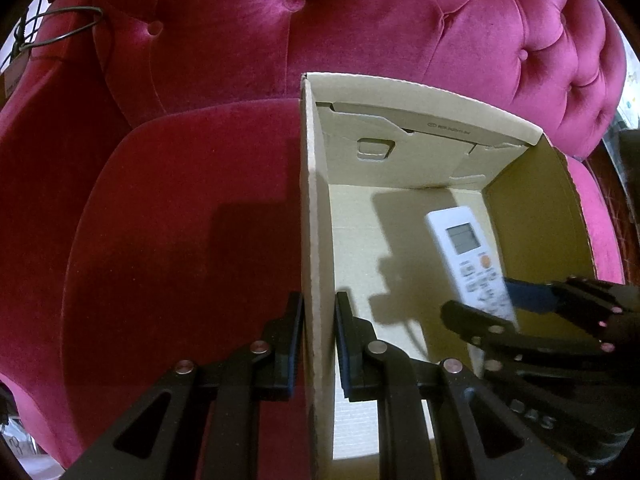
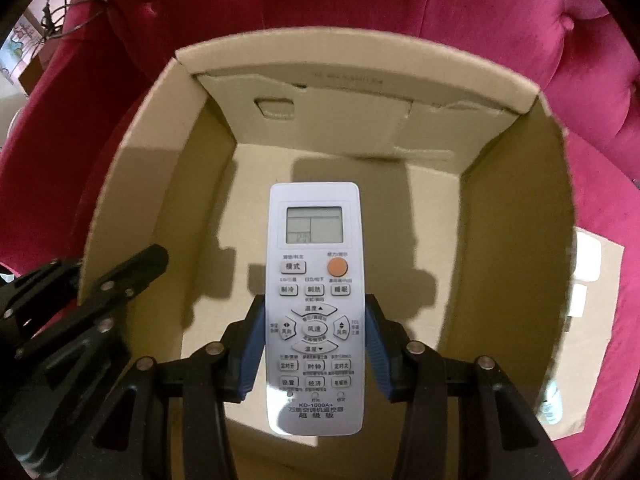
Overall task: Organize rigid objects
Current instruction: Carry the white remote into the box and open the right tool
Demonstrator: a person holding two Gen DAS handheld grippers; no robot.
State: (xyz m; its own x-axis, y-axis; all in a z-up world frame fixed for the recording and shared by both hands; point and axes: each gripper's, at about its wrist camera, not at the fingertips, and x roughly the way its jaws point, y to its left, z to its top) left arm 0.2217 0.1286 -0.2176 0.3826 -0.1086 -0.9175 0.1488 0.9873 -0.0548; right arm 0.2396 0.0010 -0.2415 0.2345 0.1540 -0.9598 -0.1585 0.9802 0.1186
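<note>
An open cardboard box (image 1: 316, 200) stands on a pink armchair seat. My left gripper (image 1: 319, 340) is shut on the box's left wall, one finger outside and one inside. In the right wrist view the left gripper (image 2: 104, 276) shows at the lower left on that same wall of the box (image 2: 192, 168). A white air-conditioner remote (image 2: 314, 240) with a small screen and an orange button hangs over the box floor. My right gripper (image 2: 315, 340) is shut on the remote, its blue pads pressing the two long sides. In the left wrist view, the remote (image 1: 468, 256) and right gripper (image 1: 520, 308) are inside the box at the right.
The tufted pink velvet armchair (image 1: 360, 20) surrounds the box on all sides. A flat cardboard piece (image 2: 596, 264) lies on the seat right of the box. A wire loop (image 1: 60, 28) hangs by the chair's upper left. The box floor (image 2: 400, 240) is bare.
</note>
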